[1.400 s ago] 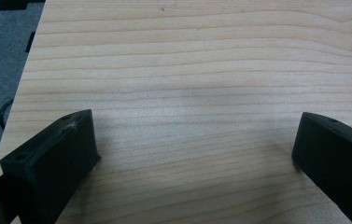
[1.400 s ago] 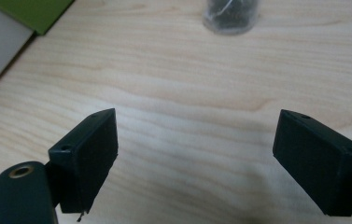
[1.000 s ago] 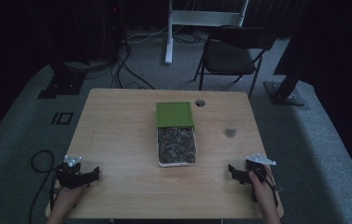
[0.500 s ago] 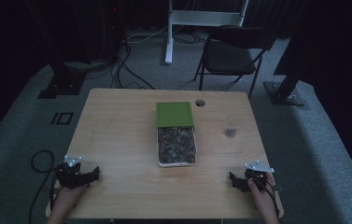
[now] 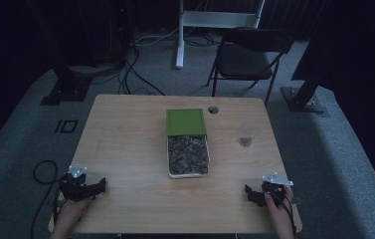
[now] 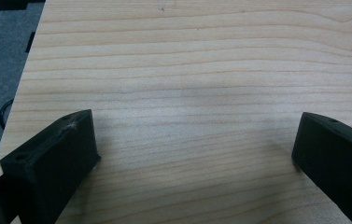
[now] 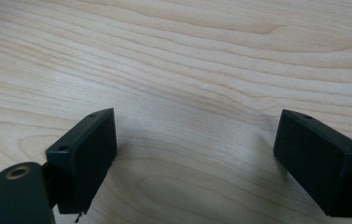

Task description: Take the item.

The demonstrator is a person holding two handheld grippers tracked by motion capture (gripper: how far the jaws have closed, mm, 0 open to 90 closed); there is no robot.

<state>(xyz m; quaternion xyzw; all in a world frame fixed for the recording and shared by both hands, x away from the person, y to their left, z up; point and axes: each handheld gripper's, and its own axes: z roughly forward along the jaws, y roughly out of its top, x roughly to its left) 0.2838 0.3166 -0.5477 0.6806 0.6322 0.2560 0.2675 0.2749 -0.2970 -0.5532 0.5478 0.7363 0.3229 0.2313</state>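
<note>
A white tray (image 5: 169, 172) of dark mixed pieces lies in the middle of the wooden table (image 5: 125, 144), with a green lid (image 5: 186, 121) resting at its far end. My left gripper (image 5: 100, 185) rests open near the front left corner, a hand behind it. My right gripper (image 5: 248, 193) stands open near the front right corner, held by the other hand. In the left gripper view the gripper (image 6: 194, 140) has wide-apart jaws over bare wood. The right gripper view shows that gripper (image 7: 194, 140) with its jaws spread, nothing between them.
A small dark object (image 5: 245, 142) lies on the table right of the tray. A round cable hole (image 5: 213, 109) sits near the far edge. A folding chair (image 5: 247, 55) and stand legs (image 5: 180, 35) are beyond the table. A cable (image 5: 41, 172) loops on the floor at left.
My right gripper has drawn back toward the front edge of the table. The left gripper has stayed in place.
</note>
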